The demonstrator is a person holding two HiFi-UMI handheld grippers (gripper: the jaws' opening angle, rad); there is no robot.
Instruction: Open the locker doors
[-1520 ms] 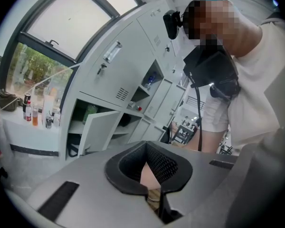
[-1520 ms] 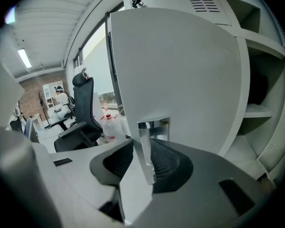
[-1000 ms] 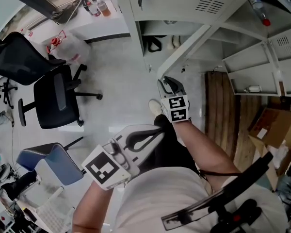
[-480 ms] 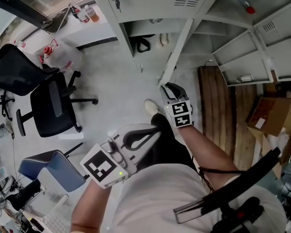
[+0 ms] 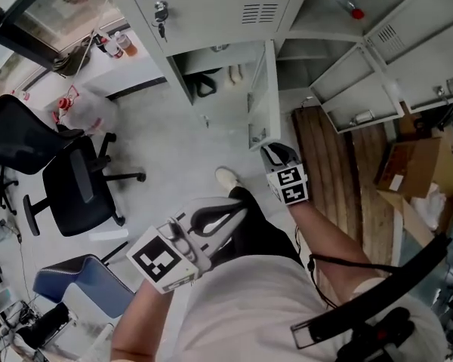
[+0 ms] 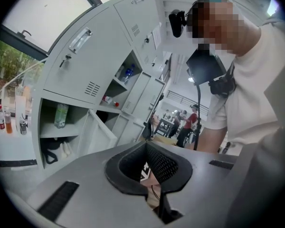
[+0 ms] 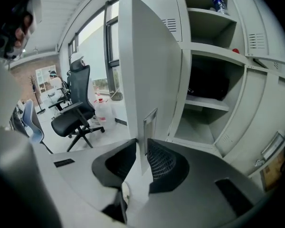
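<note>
right gripper [image 7: 141,148]: jaws have just been closing, the free edge of the locker door [image 7: 149,65] between them; pads apparently pinching it, though contact is hard to confirm. locker door: partly open, long axis upright, free edge straight ahead of these jaws, hinge at its far side. left gripper [image 6: 146,145]: jaws pressed together, empty, well apart from the locker door; right gripper nearer.

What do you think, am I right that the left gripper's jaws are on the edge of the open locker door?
No: it is the right gripper whose jaws, which have just been closing, are on the edge of the open locker door, as the right gripper view shows.
</note>
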